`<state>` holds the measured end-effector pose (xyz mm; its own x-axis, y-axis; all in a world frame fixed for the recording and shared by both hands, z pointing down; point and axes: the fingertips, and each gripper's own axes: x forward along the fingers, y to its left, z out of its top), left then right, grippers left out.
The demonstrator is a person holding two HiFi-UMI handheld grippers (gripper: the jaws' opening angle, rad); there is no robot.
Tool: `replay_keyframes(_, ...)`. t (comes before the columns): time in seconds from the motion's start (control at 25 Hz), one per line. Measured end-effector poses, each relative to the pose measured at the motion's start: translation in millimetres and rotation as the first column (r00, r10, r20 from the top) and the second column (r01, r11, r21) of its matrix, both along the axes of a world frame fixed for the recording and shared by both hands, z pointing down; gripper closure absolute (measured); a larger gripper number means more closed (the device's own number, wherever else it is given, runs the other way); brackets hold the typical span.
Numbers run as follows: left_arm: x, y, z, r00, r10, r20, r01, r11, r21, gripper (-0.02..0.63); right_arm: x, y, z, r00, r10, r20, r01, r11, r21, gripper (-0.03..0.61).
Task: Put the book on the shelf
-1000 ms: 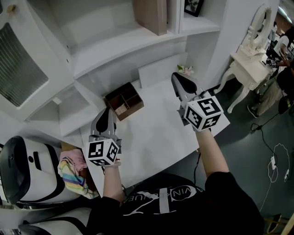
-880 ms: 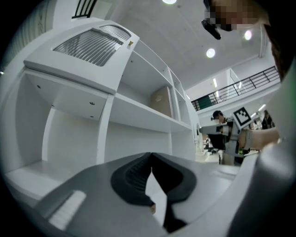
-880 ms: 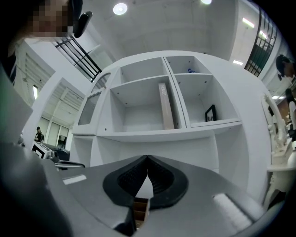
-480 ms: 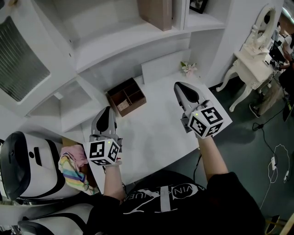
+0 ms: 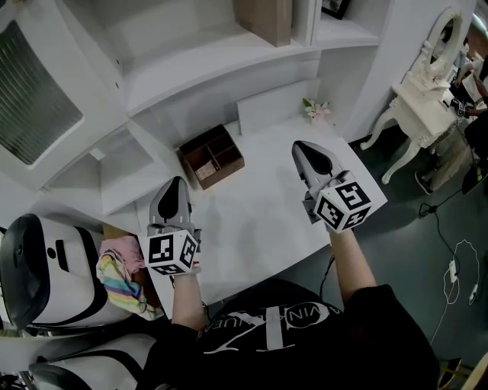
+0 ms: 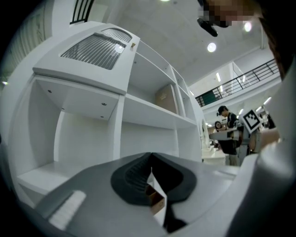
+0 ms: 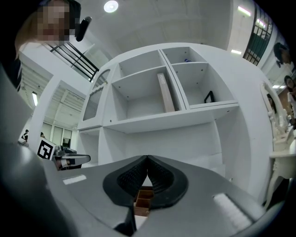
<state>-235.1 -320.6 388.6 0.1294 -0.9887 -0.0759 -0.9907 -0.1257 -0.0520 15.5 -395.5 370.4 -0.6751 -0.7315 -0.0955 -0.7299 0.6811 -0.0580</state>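
A tan book stands upright on the white shelf above the desk; it also shows in the right gripper view and the left gripper view. Neither gripper touches it. My left gripper hovers over the desk's left part, its jaws together with nothing between them. My right gripper hangs over the desk's right part, well below the shelf, jaws closed and empty.
A brown compartment box sits at the back of the white desk. A white board leans against the wall beside small flowers. A picture frame stands right of the book. A white dressing table is at the right.
My right gripper has drawn back from the shelf toward the person and dropped a little. The left gripper has hardly moved. Both stay closed.
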Motion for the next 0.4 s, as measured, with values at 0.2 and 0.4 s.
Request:
replay_keyframes(0.2,-3,0,2,1.000,-0.007,-0.006,0.006,1.000,-0.006,0.614,-4,0,7,1.000,-0.009,-0.025,0.009,1.000,-0.001,0.572)
replay_keyframes(0.4,-4,0,3,1.000,-0.011,-0.010,0.011,1.000,-0.006,0.614,-5,1,14,0.999,-0.010,-0.034,0.010,1.000,-0.013,0.572)
